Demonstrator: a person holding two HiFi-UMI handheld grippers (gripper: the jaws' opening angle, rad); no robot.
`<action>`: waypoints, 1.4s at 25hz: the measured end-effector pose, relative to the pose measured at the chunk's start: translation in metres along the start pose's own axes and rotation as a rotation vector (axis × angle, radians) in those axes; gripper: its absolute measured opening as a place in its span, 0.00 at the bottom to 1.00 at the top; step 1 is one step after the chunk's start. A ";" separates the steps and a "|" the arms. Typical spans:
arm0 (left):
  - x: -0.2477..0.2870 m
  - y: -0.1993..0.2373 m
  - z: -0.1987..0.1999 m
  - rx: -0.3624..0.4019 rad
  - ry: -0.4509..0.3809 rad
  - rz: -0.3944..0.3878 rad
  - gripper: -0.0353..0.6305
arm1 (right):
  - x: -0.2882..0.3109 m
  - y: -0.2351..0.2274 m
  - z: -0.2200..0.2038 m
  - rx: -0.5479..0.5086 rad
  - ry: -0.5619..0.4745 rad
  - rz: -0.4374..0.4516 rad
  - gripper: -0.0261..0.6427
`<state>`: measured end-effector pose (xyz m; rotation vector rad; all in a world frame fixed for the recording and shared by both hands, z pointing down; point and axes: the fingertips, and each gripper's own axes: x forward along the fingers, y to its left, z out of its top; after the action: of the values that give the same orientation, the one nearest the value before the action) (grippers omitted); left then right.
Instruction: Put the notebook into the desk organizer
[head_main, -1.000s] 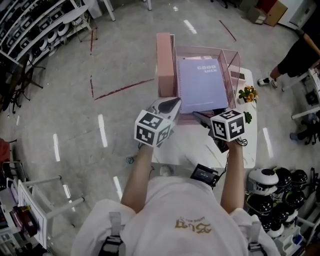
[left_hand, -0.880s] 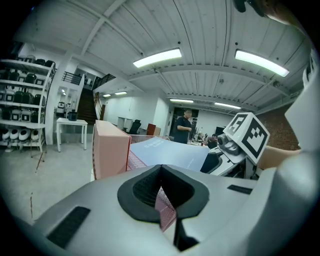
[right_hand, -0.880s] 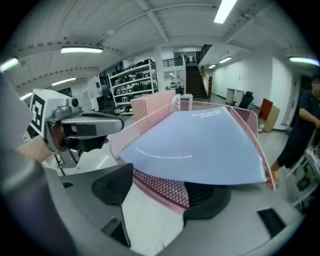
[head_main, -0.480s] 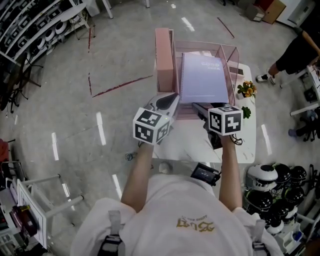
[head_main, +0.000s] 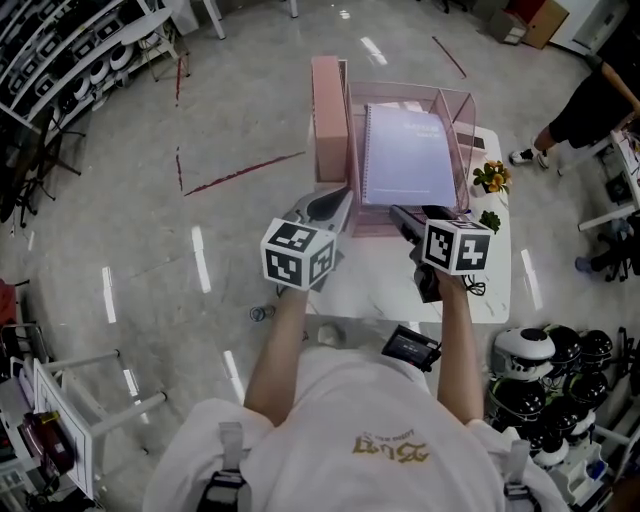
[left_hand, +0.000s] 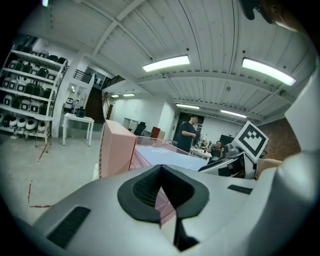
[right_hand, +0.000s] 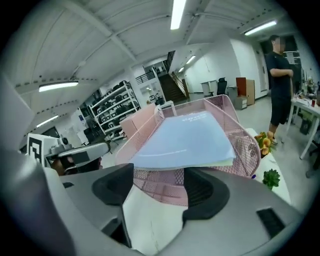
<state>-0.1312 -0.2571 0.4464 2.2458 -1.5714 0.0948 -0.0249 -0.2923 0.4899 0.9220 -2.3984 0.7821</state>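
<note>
Two claws sit low in the head view, side by side above the white surface (head_main: 375, 285). The left claw (head_main: 343, 196) points up toward the frame's centre; its own view shows the jaws pressed together at the tips with nothing gripped, only a sliver of pink mesh showing through behind them. The right claw (head_main: 401, 213) is just right of it, jaws well apart and empty; in its own view, bare surface shows between the pads.

Just beyond both tips stands the pink mesh organizer (head_main: 462, 120), at upper centre. The lilac notebook (head_main: 408, 155) lies inside it, cover up and slanted, and the right claw's view shows its near edge overhanging the front wall, clear of the pads. A pink box (head_main: 327, 115) stands upright against the organizer's left side.

Some flowers (head_main: 491, 180) sit on the surface right of the organizer. Helmets (head_main: 545, 365) fill the lower right, and a person (head_main: 600, 105) stands on the floor at upper right.
</note>
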 end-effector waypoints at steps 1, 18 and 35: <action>-0.001 0.000 -0.001 -0.004 0.003 0.002 0.08 | -0.003 0.002 -0.004 0.006 -0.004 0.005 0.52; -0.033 -0.030 -0.013 -0.007 -0.049 -0.013 0.08 | -0.069 0.017 -0.013 -0.026 -0.312 -0.061 0.06; -0.065 -0.043 -0.021 0.021 -0.088 0.023 0.08 | -0.108 0.027 -0.029 -0.085 -0.431 -0.171 0.06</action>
<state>-0.1117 -0.1792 0.4360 2.2767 -1.6492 0.0193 0.0348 -0.2076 0.4393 1.3526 -2.6375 0.4466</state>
